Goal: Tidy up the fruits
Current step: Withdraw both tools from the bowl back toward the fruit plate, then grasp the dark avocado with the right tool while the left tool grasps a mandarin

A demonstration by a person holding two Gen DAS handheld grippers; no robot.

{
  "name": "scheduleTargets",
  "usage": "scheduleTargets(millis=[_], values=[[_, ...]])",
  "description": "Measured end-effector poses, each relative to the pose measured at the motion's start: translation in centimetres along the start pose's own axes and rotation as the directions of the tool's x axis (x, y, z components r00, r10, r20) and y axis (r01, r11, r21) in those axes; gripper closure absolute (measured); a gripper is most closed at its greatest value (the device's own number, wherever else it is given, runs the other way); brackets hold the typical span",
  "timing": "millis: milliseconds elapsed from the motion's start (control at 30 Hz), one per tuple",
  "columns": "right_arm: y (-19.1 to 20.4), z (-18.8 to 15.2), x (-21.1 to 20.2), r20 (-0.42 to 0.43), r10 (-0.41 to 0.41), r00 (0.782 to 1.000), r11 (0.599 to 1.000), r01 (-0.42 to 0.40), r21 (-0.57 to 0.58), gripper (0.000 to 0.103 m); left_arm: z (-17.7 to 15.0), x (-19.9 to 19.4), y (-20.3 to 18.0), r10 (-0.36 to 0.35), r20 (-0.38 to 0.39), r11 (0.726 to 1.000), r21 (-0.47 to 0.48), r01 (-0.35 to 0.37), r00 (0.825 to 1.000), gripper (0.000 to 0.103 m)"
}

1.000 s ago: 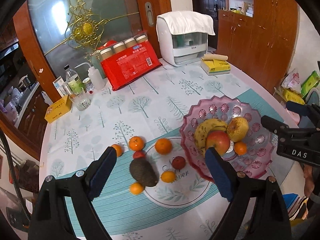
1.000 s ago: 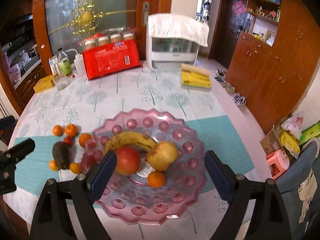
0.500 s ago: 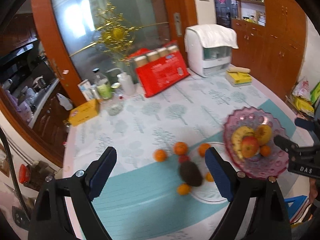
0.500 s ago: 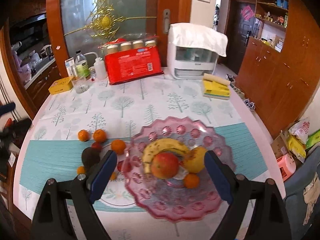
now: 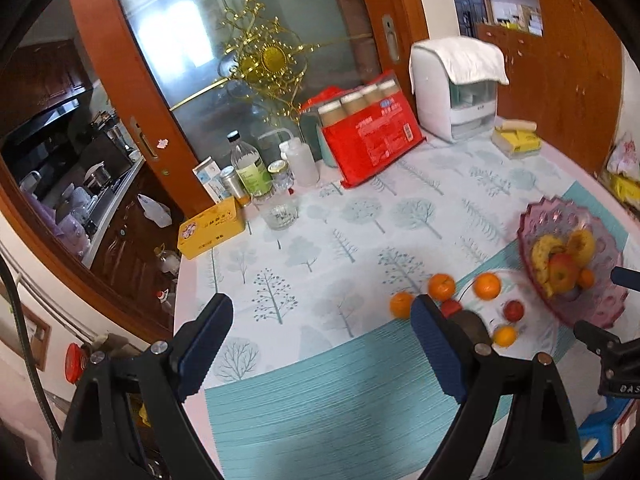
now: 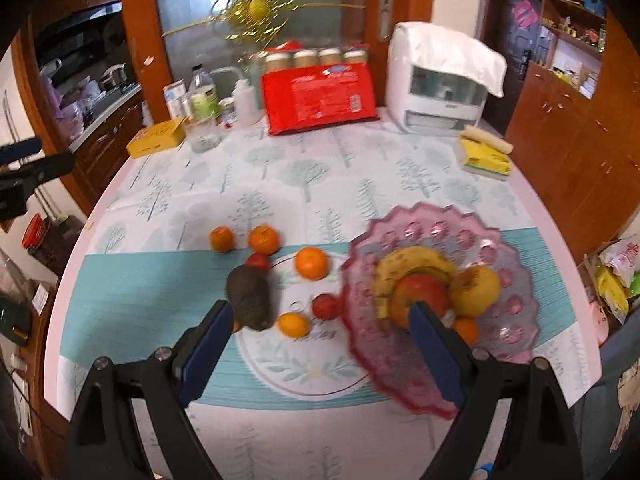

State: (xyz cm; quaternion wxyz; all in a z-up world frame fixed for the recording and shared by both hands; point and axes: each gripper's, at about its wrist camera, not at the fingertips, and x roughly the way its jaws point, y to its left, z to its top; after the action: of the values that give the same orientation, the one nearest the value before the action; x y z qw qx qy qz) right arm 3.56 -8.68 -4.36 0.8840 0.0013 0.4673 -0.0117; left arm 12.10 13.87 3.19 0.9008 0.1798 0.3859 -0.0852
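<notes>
A: Left claw (image 5: 322, 350) released, nothing between the pads, hanging over bare teal stripe of the desk (image 5: 312, 432). Right claw (image 6: 320, 346) released too, empty, above the white plate (image 6: 304, 364).

B: Nearest fruit to the right claw?

A: Dark avocado (image 6: 250, 298) at 10 o'clock, just beyond the left pad, on the plate's edge. Small orange (image 6: 294, 324) and small red fruit (image 6: 325, 306) at 12 o'clock, on the plate. Larger orange (image 6: 311, 263) farther at 12.

B: And off the plate?

A: 2 oranges (image 6: 222, 239) side by side at 11 o'clock on the desk, with another small red fruit (image 6: 258, 261) just beside the avocado.

B: Bowl?

A: Pink glass bowl (image 6: 436, 236) at 2 o'clock, rim overlapping the plate. Inside: banana (image 6: 412, 260), red apple (image 6: 420, 292), yellow fruit (image 6: 478, 290), 1 small orange (image 6: 466, 328), all touching.

B: Farther out?

A: Red package (image 6: 318, 98) at 12, white appliance (image 6: 436, 88) at 1, yellow box (image 6: 158, 136) at 10.
</notes>
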Motion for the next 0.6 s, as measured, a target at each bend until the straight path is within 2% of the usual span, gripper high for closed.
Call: scheduleTargets(millis=[333, 500, 600], values=[[3.1, 1.9, 2.8, -0.064, 0.058, 0.996, 0.998, -0.06, -0.023, 0.014, -1.0, 5.7, -0.6, -0.099, -0.083, 0.994, 0.027, 0.102, 0.992, 0.013], [4.4, 2.8, 6.3, -0.106, 0.087, 0.99, 0.994, -0.094, -0.055, 0.014, -1.6, 10.1, -1.8, -0.136, -0.151, 0.99, 0.019, 0.141, 0.979, 0.013], [5.1, 2.8, 9.5, -0.165, 0.098, 0.981, 0.992, -0.11, -0.063, 0.014, -2.1, 13.2, -2.5, -0.161, -0.199, 0.986, 0.002, 0.164, 0.967, 0.013]])
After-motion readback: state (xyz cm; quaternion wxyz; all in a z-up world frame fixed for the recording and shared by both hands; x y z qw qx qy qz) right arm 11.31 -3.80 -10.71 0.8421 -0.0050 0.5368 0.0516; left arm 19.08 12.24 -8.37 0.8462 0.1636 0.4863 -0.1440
